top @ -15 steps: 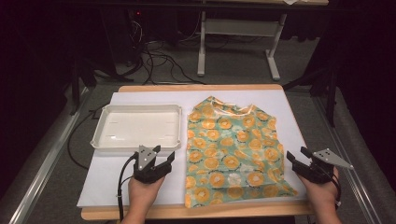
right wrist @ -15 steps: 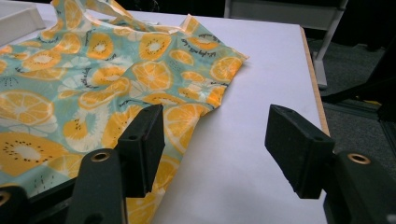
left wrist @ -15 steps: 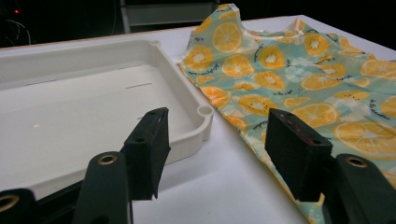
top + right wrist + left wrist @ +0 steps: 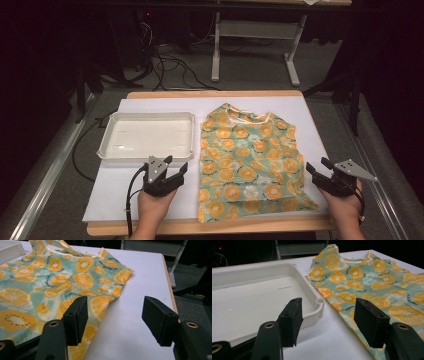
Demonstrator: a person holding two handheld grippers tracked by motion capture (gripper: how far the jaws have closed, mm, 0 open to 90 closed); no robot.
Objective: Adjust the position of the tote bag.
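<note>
On the bench: a garment [image 4: 252, 157] with orange-slice print is lying flat on the white sheet [image 4: 115, 195], neck opening pointing away from the person.
Left gripper [image 4: 176, 168]: it is hovering just beside the garment's left edge, jaws standing wide, nothing between them.
Right gripper [image 4: 316, 169]: it is waiting near the garment's right edge, jaws also wide and holding nothing.
Step in hand: I judge both grippers are preparing to take the garment at its two sides.
Next move: each gripper needs to go down to the cloth edge and pinch one layer cleanly.
Tray [image 4: 107, 151]: it is sitting left of the garment, almost touching it, with nothing inside.
</note>
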